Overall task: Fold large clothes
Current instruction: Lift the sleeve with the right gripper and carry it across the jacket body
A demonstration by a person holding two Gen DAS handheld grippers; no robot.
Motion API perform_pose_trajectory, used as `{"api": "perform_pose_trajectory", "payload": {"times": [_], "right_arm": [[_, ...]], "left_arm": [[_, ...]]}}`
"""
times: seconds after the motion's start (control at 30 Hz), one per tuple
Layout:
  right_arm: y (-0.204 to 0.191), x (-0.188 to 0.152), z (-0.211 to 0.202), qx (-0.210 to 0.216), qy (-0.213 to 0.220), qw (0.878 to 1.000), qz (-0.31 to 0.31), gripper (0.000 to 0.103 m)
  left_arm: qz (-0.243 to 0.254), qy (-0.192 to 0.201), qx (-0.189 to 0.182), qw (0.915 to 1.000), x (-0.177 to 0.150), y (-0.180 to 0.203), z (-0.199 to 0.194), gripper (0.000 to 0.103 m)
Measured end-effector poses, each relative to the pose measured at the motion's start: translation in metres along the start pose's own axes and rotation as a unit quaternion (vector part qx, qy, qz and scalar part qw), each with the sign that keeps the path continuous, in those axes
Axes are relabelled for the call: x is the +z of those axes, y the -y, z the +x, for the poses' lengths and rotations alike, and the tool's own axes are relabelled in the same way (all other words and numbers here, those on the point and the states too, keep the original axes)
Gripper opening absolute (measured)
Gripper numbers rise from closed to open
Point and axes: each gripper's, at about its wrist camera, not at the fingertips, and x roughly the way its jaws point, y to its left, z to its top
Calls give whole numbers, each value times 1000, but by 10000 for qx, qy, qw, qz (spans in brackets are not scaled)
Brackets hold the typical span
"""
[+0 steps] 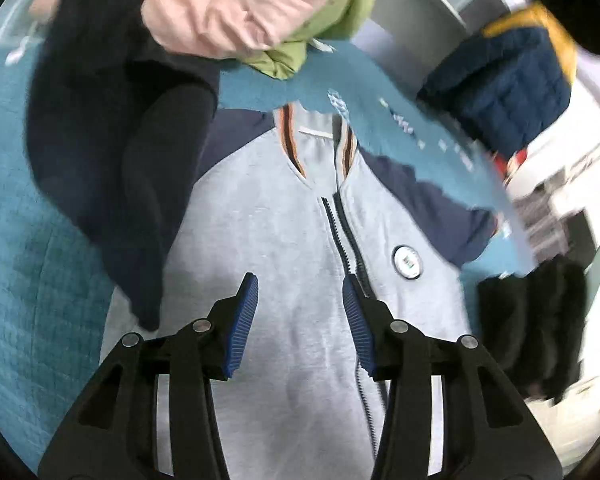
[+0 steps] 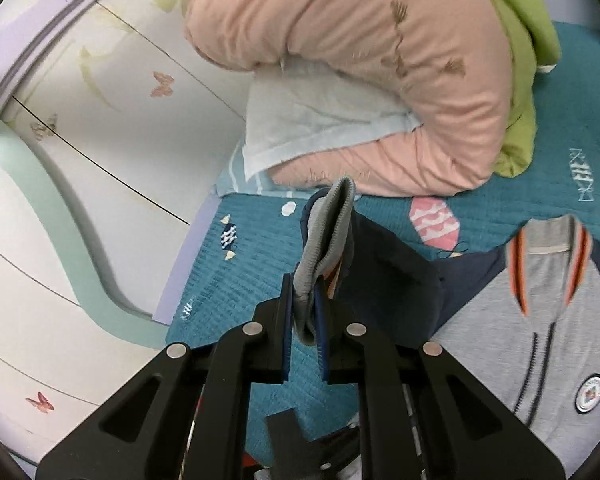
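Pink quilt (image 2: 380, 80) and green cloth (image 2: 520, 92) heaped at frame top on teal bedspread (image 2: 240, 264). Grey zip jacket (image 1: 280, 240) spread flat at centre, collar toward top, zipper running lengthwise. Left gripper (image 1: 300, 308) parted, holding nothing. Right gripper (image 2: 305, 312) clamped on grey cuff (image 2: 324, 240), navy sleeve (image 2: 388, 280) lifted.

A pink quilt (image 2: 380, 80) and green blanket (image 2: 520, 80) lie on the teal bedspread (image 2: 240, 272).
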Motion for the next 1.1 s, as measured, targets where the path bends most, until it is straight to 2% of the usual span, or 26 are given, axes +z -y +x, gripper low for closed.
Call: {"api": "perform_pose_trajectory", "payload": {"times": [0.07,0.13,0.17,0.23,0.27,0.33,0.37,0.43,0.53,0.57,0.63,0.77,0.8,0.87,0.97,1.1], "right_arm": [[3,-3,-21,34,77,10000,8,9],[8,-3,-43,-17,173,9998,-23,9],[11,-3,-54,-28,230,9997,-23,9],[19,-5,-77,-83,332,9994,-43,9],[24,-6,-89,-130,387,9992,-54,9],[34,-7,-109,-256,474,9985,-56,9],[41,-9,-115,-349,506,9981,-55,9],[62,-12,-132,-498,557,9972,53,9],[97,-21,-149,-845,564,9943,316,9],[109,-26,-150,-898,529,9938,389,9],[127,-33,-148,-1141,452,9913,474,9],[156,-41,-149,-1591,475,9835,724,9],[162,-42,-150,-1723,491,9803,826,9],[175,-46,-156,-1657,559,9793,1019,9],[182,-51,-163,-1842,583,9763,972,9],[210,-57,-162,-2449,293,9616,1204,9]], "left_arm": [[-11,-54,694,9976,4,0,15,59],[-19,7,1299,9915,7,-6,26,59],[74,-20,1776,9841,10,-8,33,59],[311,106,2322,9721,11,-8,36,59],[411,148,2695,9620,11,-10,38,59],[386,250,3028,9519,8,-17,37,59],[293,249,3055,9514,5,-21,38,59],[122,129,2879,9575,-2,-33,42,59],[166,240,2701,9624,-9,-35,39,60],[146,336,2543,9664,-9,-35,36,65],[49,502,2246,9732,-12,-36,26,67],[58,589,2133,9752,-25,-34,24,70],[51,542,2222,9735,-29,-35,27,69],[82,525,2153,9751,-37,-36,29,71],[147,544,2150,9750,-41,-35,32,73],[137,568,1779,9823,-50,-26,27,76]]}}
